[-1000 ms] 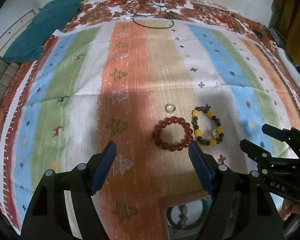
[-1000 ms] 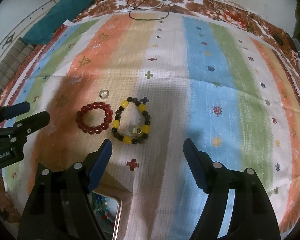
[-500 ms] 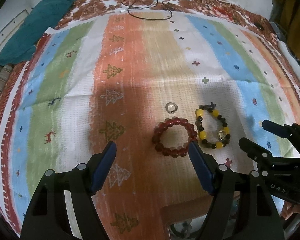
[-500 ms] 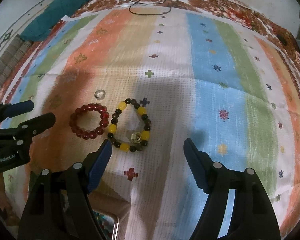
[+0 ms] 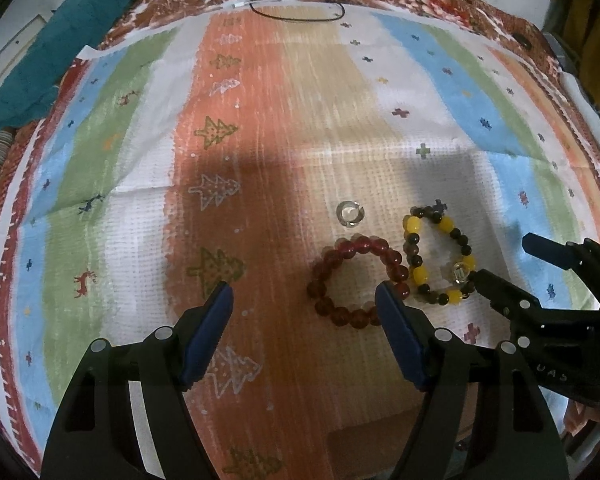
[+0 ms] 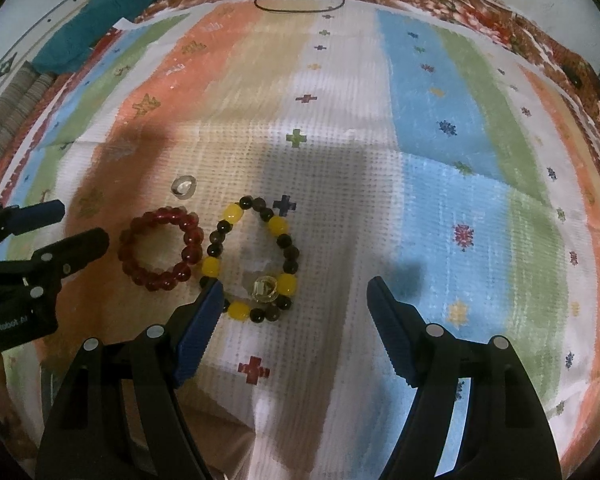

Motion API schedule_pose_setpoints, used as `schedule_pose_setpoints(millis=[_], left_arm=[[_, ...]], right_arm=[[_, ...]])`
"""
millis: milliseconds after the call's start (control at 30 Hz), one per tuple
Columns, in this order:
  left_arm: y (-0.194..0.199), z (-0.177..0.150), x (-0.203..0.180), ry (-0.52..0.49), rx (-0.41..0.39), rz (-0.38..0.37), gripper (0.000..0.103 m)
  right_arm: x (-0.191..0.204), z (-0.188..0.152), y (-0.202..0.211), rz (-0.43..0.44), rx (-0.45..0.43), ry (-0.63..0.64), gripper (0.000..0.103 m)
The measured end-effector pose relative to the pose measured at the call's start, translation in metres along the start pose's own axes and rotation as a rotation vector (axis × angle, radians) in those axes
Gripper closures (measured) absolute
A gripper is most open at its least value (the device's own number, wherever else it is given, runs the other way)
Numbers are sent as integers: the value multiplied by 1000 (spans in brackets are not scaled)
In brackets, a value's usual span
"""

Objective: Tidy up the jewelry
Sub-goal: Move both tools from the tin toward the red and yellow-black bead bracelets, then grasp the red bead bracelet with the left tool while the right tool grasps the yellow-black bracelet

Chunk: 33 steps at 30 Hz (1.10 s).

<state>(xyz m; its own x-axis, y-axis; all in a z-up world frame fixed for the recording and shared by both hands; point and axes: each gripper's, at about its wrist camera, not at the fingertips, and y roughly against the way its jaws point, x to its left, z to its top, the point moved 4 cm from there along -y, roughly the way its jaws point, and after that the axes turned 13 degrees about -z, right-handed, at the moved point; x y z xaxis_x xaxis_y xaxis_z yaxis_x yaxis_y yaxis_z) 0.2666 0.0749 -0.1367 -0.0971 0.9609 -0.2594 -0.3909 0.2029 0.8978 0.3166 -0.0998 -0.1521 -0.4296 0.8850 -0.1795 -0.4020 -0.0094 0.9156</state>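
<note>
Lettering "GenRobot AI", white on black, printed on body of left gripper (image 6: pixel 50 226), seen in right wrist view. Partial white letters, apparently "UAS", on body of right gripper (image 5: pixel 504 262); rest unreadable.

Both wrist views low, facing forward over the striped cloth (image 5: pixel 340 92) (shared: bracelets (image 6: pixel 160 248))

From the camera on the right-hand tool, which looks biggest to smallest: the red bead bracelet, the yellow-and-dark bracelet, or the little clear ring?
1. Yellow-and-dark bracelet, the widest loop, though it also lies slightly nearer the camera.
2. Red bead bracelet, a clearly smaller circle.
3. Clear ring, by far the smallest.
</note>
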Motion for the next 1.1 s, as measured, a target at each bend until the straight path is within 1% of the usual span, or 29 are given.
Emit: schedule_pose_setpoints(millis=[200,267,333,500,633,700,733,800,900,1033,1067,1100], left_arm=[[-12,2,0,-2,24,-6,32],[-16,3,2,-1,33,-7,34],[-21,3,3,1,42,-7,35],[-31,5,7,10,62,-12,40],[-39,5,7,9,70,-18,44],[-43,4,7,11,74,-17,45],[-44,4,7,9,75,-10,48],[-49,4,6,0,79,13,51],[-52,5,5,-4,74,26,51],[-54,7,6,-6,70,30,62],[-55,8,6,-6,69,31,64],[-55,9,6,-6,68,33,68]], right_arm=[[3,2,-12,-1,18,4,30],[5,4,-14,6,20,8,34],[7,6,-16,10,19,13,34],[10,11,-25,19,32,13,43],[12,13,-32,33,42,6,46],[13,14,-34,32,43,12,50],[14,14,-35,33,44,13,52],[13,15,-37,27,48,9,59],[12,16,-39,21,51,11,65],[11,18,-42,13,49,19,73],[11,18,-43,13,49,20,75],[11,19,-44,12,49,20,79]])
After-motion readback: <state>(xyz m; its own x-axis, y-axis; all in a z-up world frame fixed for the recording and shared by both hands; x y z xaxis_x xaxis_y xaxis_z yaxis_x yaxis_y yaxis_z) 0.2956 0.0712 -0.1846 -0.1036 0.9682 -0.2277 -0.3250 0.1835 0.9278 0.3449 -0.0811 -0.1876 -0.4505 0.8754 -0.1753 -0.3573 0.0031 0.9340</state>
